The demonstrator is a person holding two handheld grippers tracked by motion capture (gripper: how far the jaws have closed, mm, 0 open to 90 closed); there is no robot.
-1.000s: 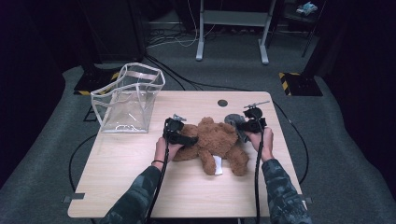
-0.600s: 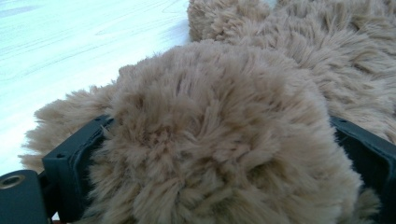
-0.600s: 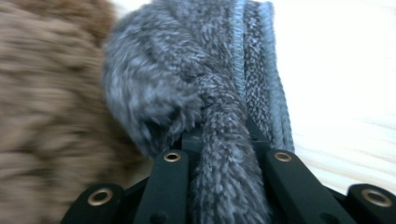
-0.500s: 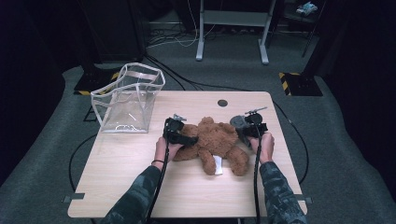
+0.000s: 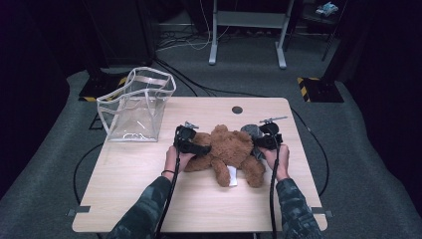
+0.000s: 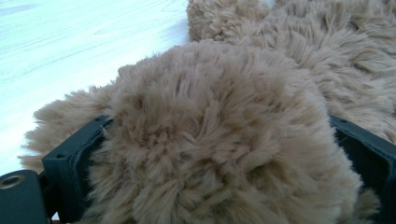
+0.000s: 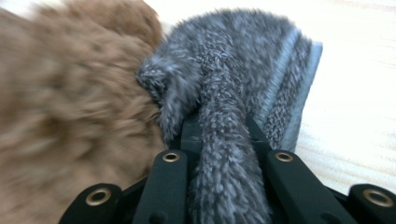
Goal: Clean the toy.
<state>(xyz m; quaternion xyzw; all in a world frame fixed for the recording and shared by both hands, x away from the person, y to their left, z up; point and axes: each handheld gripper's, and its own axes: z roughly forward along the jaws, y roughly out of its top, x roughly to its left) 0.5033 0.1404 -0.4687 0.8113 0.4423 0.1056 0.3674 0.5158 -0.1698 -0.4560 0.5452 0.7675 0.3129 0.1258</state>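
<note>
One brown teddy bear point(image 5: 226, 152) lies flat near the middle of the wooden surface point(image 5: 129, 199), with a white tag point(image 5: 232, 177) showing at its lower side. Against the bear's right side lies one grey fuzzy cloth point(image 5: 250, 133), touching the brown fur. The left claw point(image 5: 196, 148) is pinching a plump furry limb of the bear; in the left gripper view the fur bulges up between the two black jaws and hides most of them. The right claw point(image 5: 259, 142) is pinching a fold of the grey cloth, which in the right gripper view runs up between the nearly closed jaws and fans out beyond them, just beside the bear. One clear plastic bag point(image 5: 134, 105) with a pale rim stands upright at the far left corner of the surface, well apart from the bear and both claws. A small dark round cap point(image 5: 237, 109) sits in the surface near its far edge. Two sleeved forearms come in from the near edge, a black cable trailing from each gripper. The surface stands on grey carpet point(image 5: 358, 164) in a dim room; cables lie across the floor behind, and a light metal frame point(image 5: 246, 30) stands farther back.
</note>
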